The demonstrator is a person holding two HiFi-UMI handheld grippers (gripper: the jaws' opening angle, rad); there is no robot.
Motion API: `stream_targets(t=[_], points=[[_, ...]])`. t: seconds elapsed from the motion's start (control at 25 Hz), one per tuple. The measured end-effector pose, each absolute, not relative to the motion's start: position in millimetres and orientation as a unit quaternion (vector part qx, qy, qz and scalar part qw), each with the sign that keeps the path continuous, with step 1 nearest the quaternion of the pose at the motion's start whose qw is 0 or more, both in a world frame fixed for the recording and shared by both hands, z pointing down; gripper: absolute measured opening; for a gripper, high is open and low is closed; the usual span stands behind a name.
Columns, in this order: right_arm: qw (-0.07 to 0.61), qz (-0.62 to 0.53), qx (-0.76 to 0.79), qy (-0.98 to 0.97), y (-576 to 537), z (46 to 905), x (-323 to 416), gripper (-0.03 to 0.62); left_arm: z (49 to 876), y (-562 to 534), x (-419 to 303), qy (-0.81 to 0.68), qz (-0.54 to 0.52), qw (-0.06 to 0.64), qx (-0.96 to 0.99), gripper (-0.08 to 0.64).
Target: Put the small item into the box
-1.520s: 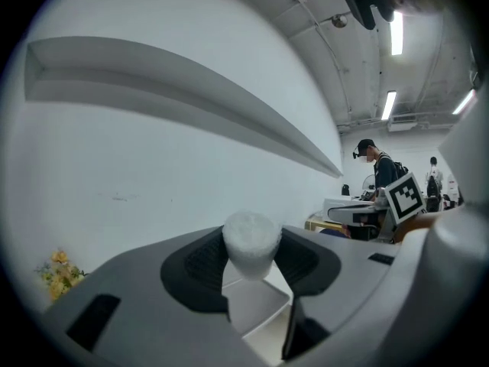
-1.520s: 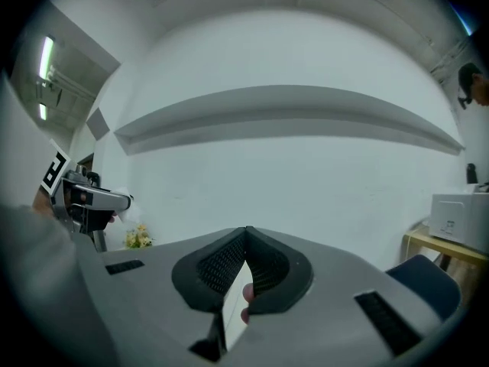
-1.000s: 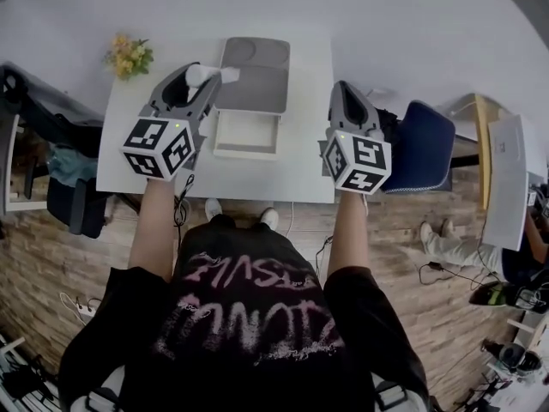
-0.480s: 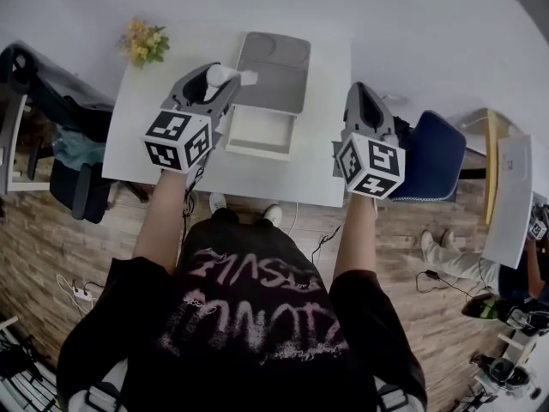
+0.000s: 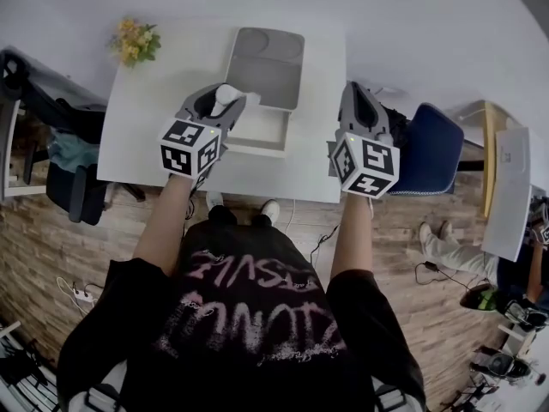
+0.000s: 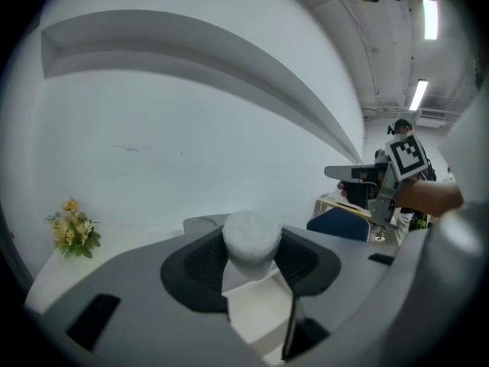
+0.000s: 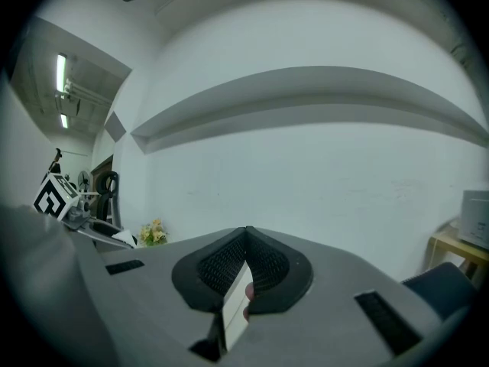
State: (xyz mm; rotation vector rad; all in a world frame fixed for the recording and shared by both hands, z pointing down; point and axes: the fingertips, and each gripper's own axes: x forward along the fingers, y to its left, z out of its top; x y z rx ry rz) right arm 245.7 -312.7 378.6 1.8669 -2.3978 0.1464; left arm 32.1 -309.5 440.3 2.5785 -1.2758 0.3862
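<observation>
The left tool (image 5: 220,103) pinches the small item (image 6: 250,235), a white, round, soft-looking lump, between its two dark pads. The item fills the gap near the jaw tips, and its top rises a little above them.

In the head view the item sits over the left rim of the box (image 5: 256,149), towards the box's far-left corner. The left gripper view shows the box's white inside straight below the item, between the jaws. The item is held above the box and touches neither its floor nor its walls.

The box is an open white tray at the middle of the bench (image 5: 146,118), closer to the near edge than the far one. Its grey lid (image 5: 266,63) lies folded back flat towards the far edge, joined to the tray's far side.

The right tool (image 7: 246,235) has its jaws pressed together at the tips, with no item between the pads. Lower down, a narrow white sliver shows through the slit between them; I cannot tell what it is. This tool hangs over the bench's right edge, well apart from the box.

A small bunch of yellow flowers (image 5: 131,44) stands at the bench's far-left corner. A blue chair (image 5: 431,148) is just off the right edge.
</observation>
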Motion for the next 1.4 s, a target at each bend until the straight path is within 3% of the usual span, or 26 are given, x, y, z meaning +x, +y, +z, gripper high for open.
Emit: stream_targets(t=[0.72,1.4], points=[[0.076,0.069,0.636,-0.764,-297,403,278,0.011,540,-284,64,-0.375,0.263,0.143,0.877,0.183],[0.099,0.068,0.643,-0.757,-295,413,290,0.011,582,-277,60,-0.360,0.329,0.130,0.863,0.186]])
